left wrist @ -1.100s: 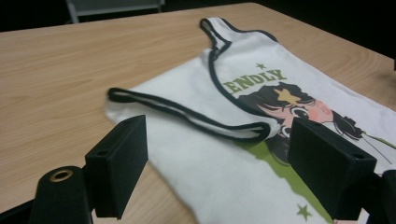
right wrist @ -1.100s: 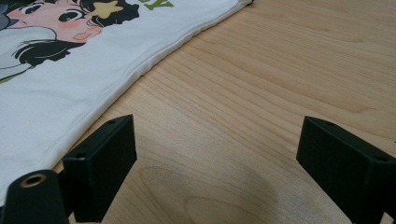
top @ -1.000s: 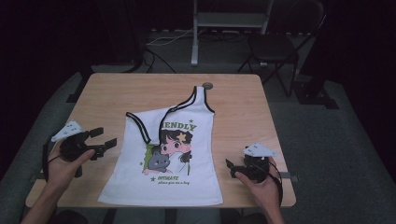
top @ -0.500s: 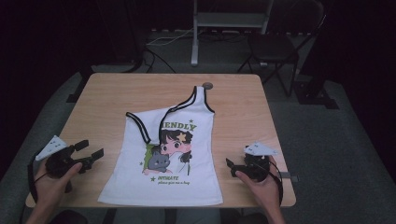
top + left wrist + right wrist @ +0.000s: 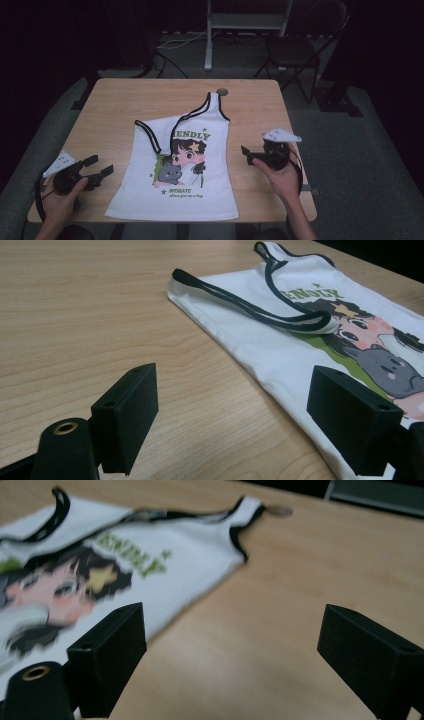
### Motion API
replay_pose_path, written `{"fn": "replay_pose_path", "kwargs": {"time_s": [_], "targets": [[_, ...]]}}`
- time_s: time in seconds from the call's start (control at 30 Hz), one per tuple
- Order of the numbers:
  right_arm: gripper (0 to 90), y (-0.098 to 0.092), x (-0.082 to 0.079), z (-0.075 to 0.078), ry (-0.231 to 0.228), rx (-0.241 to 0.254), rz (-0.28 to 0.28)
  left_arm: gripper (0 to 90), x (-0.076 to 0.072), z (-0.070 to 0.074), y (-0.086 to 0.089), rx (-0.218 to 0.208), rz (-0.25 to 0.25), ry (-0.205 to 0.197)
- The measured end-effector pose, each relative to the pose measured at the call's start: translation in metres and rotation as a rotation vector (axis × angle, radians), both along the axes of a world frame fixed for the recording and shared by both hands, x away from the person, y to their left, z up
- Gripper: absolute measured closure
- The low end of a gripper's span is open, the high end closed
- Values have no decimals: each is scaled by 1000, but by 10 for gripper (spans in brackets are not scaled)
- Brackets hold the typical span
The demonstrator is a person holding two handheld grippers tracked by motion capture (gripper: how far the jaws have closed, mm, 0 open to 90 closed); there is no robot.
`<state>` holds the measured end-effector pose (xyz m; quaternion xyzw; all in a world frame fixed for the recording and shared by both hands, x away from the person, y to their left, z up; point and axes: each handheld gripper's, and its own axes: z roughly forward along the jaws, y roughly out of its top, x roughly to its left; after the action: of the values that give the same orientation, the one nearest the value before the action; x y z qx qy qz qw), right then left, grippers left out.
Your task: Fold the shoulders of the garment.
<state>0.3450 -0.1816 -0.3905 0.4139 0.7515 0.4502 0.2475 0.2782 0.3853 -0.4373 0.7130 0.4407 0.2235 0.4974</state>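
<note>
Spread flat mid-table, hem at the near edge: white tank top, one strap folded across. Left gripper and right gripper wide open, empty, flanking it — approach stage; next, closing on the cloth edges.

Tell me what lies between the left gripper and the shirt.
Nothing but bare wooden table: the high view shows the left gripper just off the shirt, with no other thing in the stretch.
</note>
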Motion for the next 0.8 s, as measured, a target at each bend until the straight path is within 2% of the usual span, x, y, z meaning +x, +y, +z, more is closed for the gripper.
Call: {"fn": "replay_pose_path", "kwargs": {"time_s": [0.13,0.17,0.2,0.3,0.33,0.37,0.4,0.5,0.53,0.57,0.67,0.73,0.77,0.8], "targets": [[128,12,44,30,1,-24,15,201,-1,0,1,-9,4,-1],[128,12,44,30,1,-24,15,201,-1,0,1,-9,4,-1],[136,17,60,38,3,-39,19,201,0,0,1,-9,3,0],[183,28,95,48,31,-48,35,201,-1,0,1,-5,0,0],[222,30,102,49,35,-52,39,201,-1,0,1,-11,2,0],[222,30,102,49,35,-52,39,201,-1,0,1,-11,2,0],[250,39,127,52,58,-65,40,201,-1,0,1,-11,4,1],[282,49,152,52,87,-78,47,201,0,0,1,-12,3,3],[282,49,152,52,87,-78,47,201,0,0,1,-12,3,3],[316,55,166,50,104,-76,50,201,0,0,1,-10,0,2],[380,66,186,44,120,-101,52,201,1,0,1,-4,-1,3],[416,73,199,41,133,-97,51,201,1,0,1,-3,-1,3],[467,78,209,38,136,-109,45,201,1,0,1,-3,0,4],[467,78,209,38,136,-109,45,201,1,0,1,-3,2,4]]}}
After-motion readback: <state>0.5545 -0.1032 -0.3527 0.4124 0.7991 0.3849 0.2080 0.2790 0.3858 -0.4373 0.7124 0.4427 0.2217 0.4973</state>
